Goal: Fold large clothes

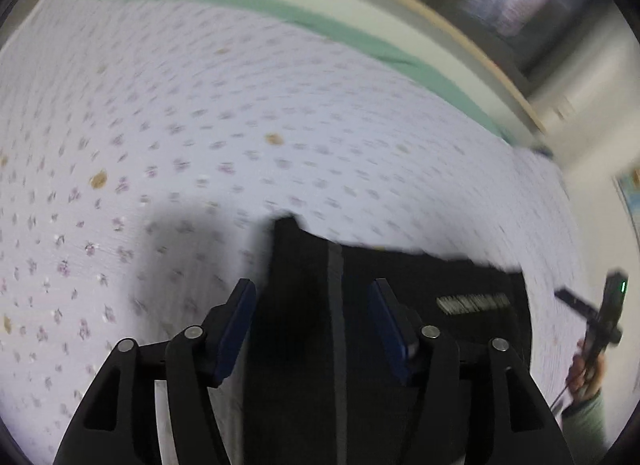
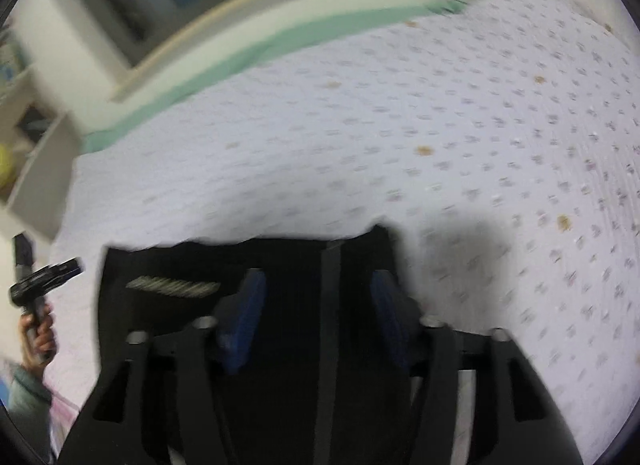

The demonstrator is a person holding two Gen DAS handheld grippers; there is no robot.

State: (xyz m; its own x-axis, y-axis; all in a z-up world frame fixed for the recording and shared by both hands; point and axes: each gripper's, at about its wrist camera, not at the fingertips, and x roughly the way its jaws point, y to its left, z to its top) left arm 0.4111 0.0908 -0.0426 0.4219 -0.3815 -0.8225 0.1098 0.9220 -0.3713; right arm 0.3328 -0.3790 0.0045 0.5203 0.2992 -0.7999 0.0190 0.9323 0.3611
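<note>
One black garment point(image 1: 312, 305), one floral bedsheet point(image 1: 200, 125), two grippers point(image 1: 312, 309).

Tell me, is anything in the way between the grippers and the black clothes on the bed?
Nothing visible is. The black garment lies on the flowered bedsheet, right between the open blue pads of the left hand-held gripper. The right hand-held gripper also has it between its open pads.

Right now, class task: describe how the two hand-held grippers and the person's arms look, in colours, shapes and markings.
Each hand-held gripper, left and right, has black angular finger arms with round silver pivot pins and flat dark blue pads. Seen from the other camera, each is a black pistol-like handle; the right one shows a small green light. The person's sleeves are pale grey-green.
</note>
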